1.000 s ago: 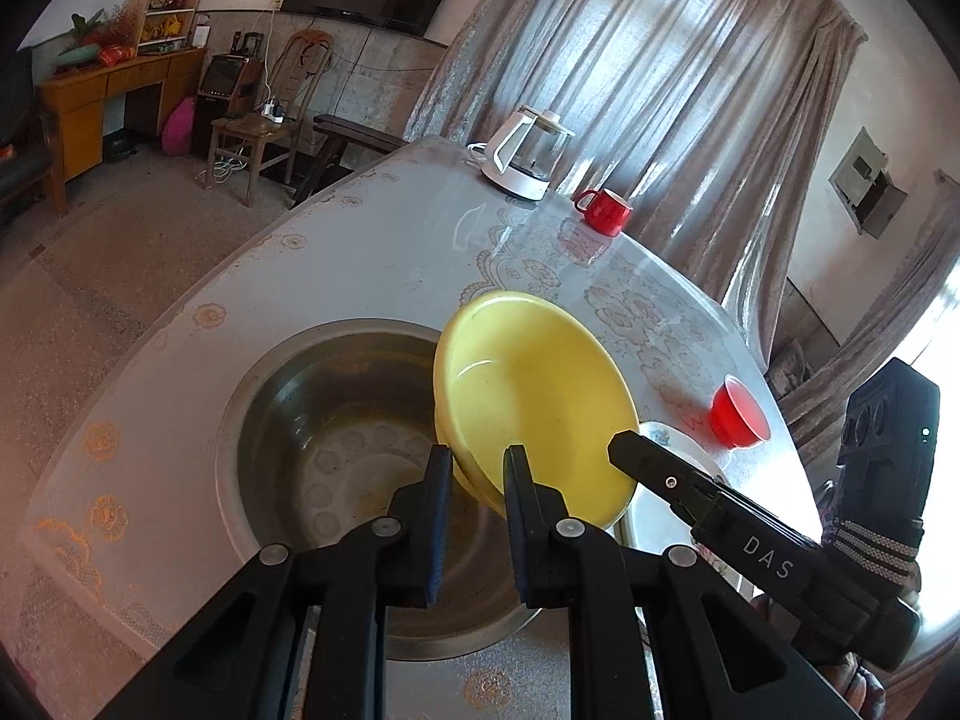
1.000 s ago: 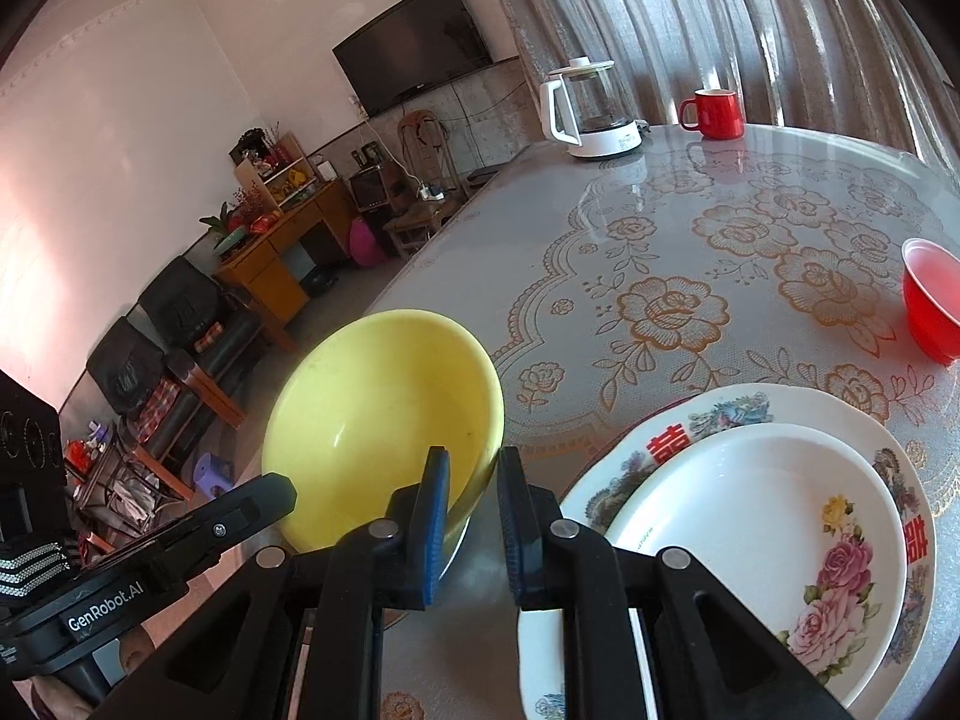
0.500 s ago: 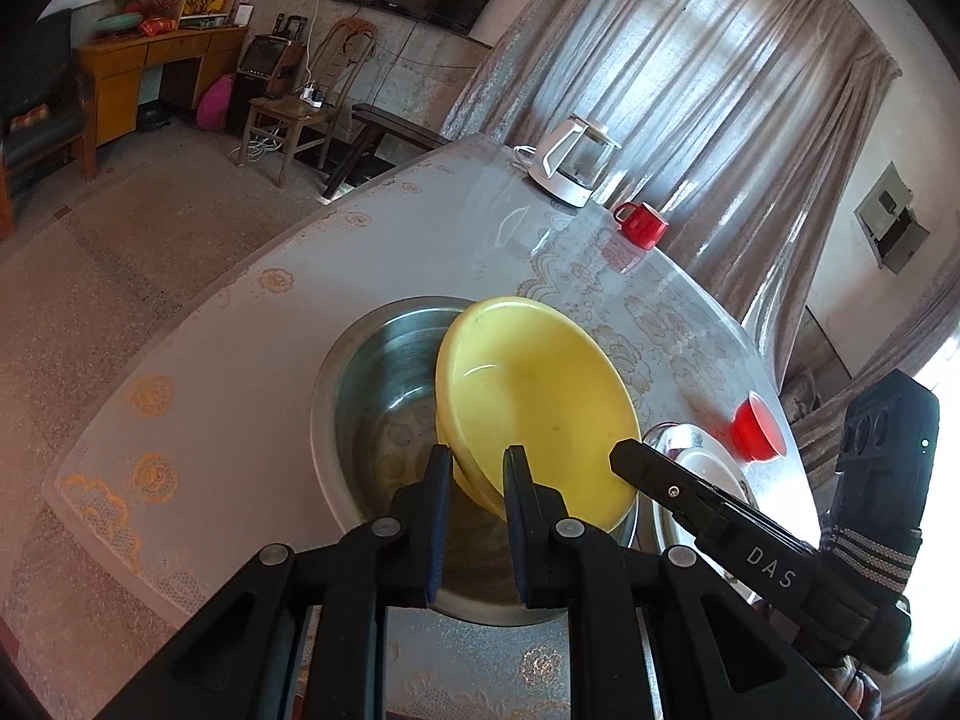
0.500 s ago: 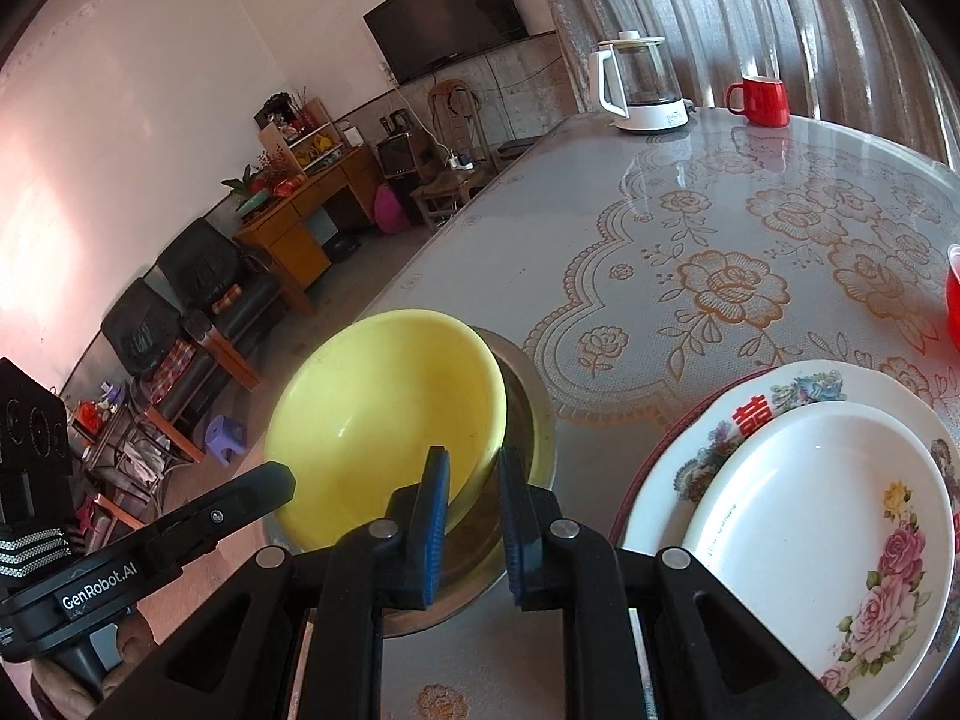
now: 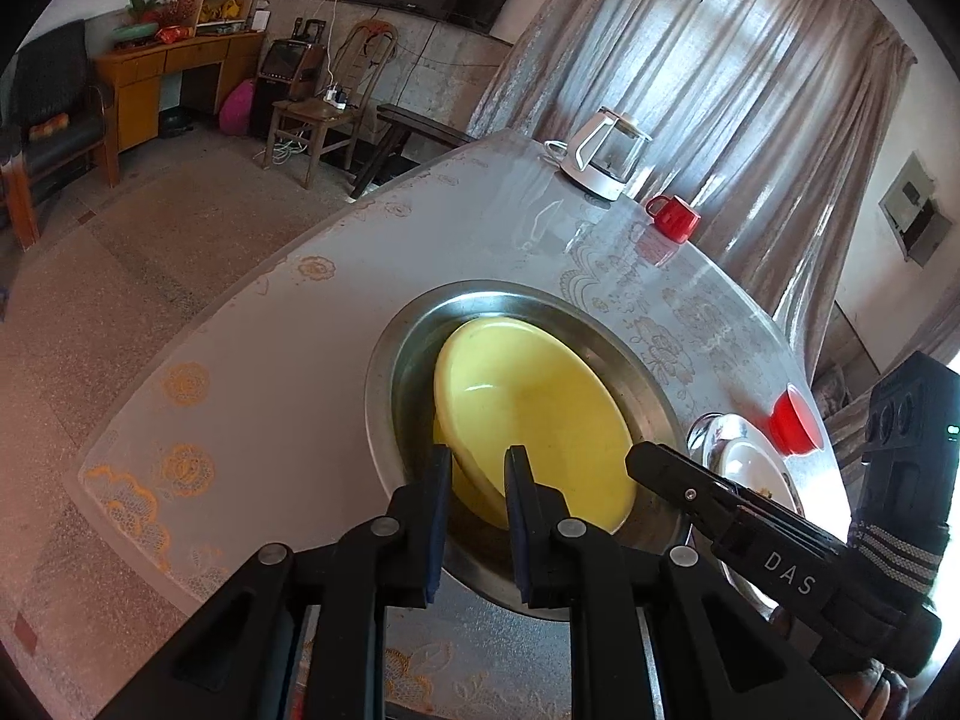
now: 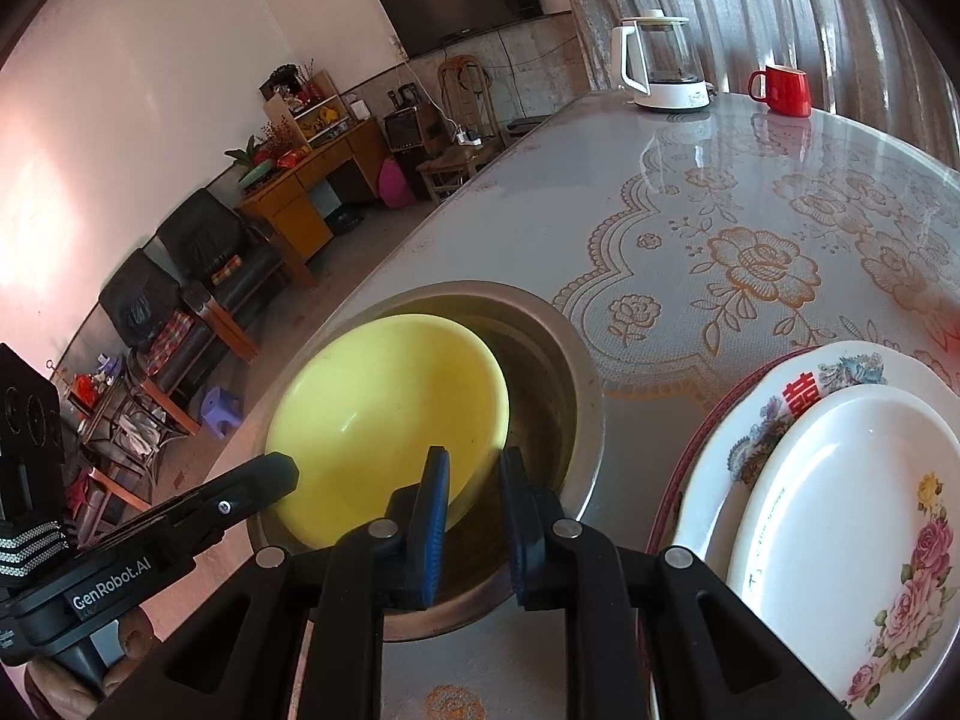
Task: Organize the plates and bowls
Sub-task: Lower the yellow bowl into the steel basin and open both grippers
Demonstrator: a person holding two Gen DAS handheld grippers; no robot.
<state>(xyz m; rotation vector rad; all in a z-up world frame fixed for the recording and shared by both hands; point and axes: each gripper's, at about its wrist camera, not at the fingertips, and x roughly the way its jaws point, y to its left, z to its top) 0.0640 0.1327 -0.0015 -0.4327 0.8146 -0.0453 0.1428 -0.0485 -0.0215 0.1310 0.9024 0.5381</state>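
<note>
Yellow bowl (image 5: 540, 414) inside steel basin (image 5: 390, 372), rim clamped between both tongs — left (image 5: 477, 468), right (image 6: 474, 471).

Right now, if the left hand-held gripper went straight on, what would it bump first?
It already grips the yellow bowl at its rim. Straight ahead, the left hand-held gripper would probably drive that bowl into the metal basin.

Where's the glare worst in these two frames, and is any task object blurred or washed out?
Left wrist: backlit curtain glares, sheen on the table; the plates look washed out, the yellow bowl stays sharp. Right wrist: reflections streak the table near the kettle; white plate bright but patterned detail readable; red smear at the right edge is blurred.
</note>
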